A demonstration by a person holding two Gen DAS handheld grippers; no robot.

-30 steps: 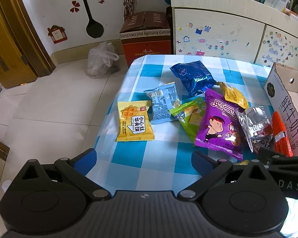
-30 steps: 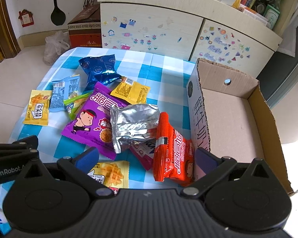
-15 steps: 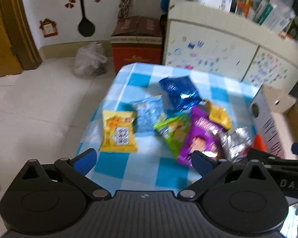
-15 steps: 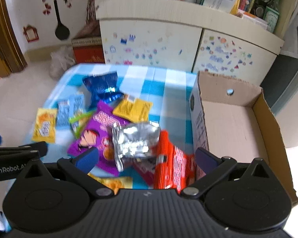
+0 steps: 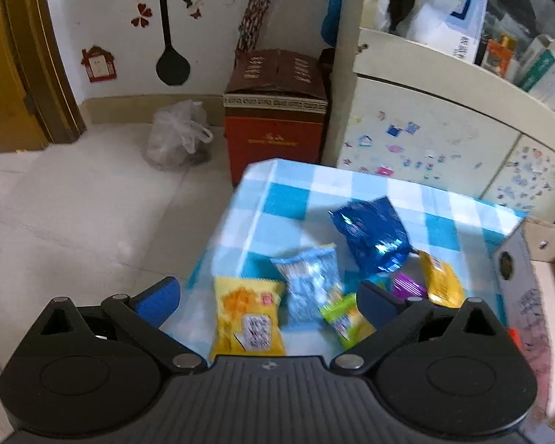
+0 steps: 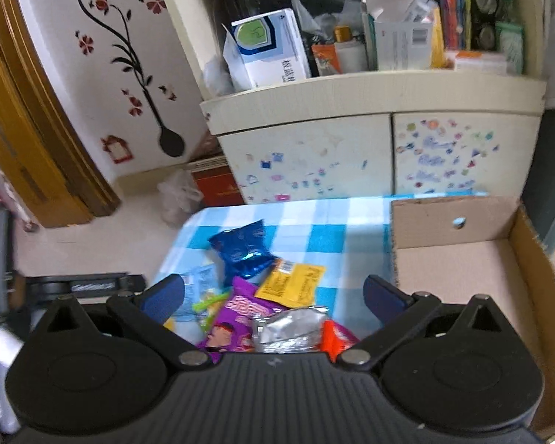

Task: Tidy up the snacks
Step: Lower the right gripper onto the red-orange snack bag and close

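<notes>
Clearly both the left claw (image 5: 268, 298) and right claw (image 6: 273, 296) gape empty above the snacks (image 6: 262, 288) heaped on the checked surface (image 5: 288, 203); overlapping packets could drag neighbours off beside the cardboard box (image 6: 462, 270).

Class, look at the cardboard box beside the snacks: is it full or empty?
Empty, as far as shown. The cardboard box shows only a bare brown floor in the right wrist view; its near corner is hidden behind the right gripper.

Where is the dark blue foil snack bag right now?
The dark blue foil snack bag lies on the checked tablecloth, farthest back in the pile, left of the open cardboard box.
</notes>
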